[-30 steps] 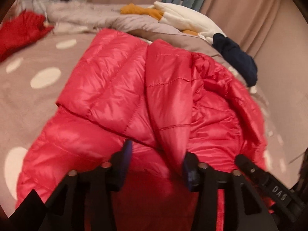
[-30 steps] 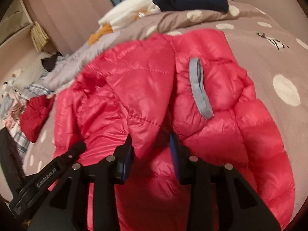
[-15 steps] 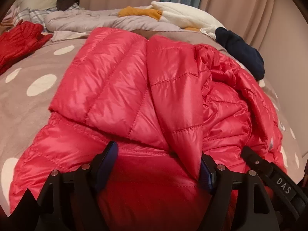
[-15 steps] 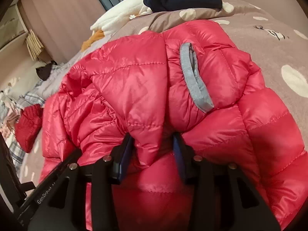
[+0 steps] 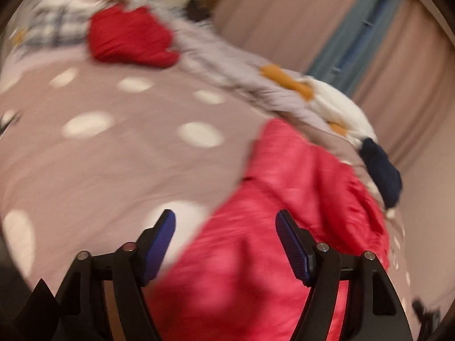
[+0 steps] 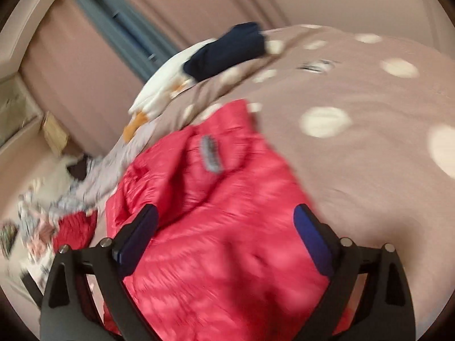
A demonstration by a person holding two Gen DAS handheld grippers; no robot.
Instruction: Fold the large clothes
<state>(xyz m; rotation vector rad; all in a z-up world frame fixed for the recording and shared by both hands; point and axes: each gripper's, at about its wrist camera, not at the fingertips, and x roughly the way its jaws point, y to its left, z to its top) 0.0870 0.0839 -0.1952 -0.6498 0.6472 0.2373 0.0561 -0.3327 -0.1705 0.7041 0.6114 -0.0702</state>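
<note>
A red puffer jacket [image 5: 287,227] lies folded on the spotted bedspread [image 5: 113,153]. In the left wrist view it fills the lower right. My left gripper [image 5: 224,236] is open and empty above the jacket's left edge. In the right wrist view the jacket [image 6: 227,227] lies below, a grey strip [image 6: 210,155] showing on it. My right gripper [image 6: 227,230] is open and empty above it. Both views are motion-blurred.
A pile of clothes lines the far side of the bed: a red garment [image 5: 128,39], a grey one [image 5: 227,68], a white and orange one [image 5: 327,105] and a navy one [image 5: 381,170]. Curtains [image 5: 369,28] hang behind. The navy garment [image 6: 227,51] also shows in the right wrist view.
Both grippers have let go of the jacket's sleeves and opened wide. Both have pulled back and swung, the left to the left, the right to the right.
</note>
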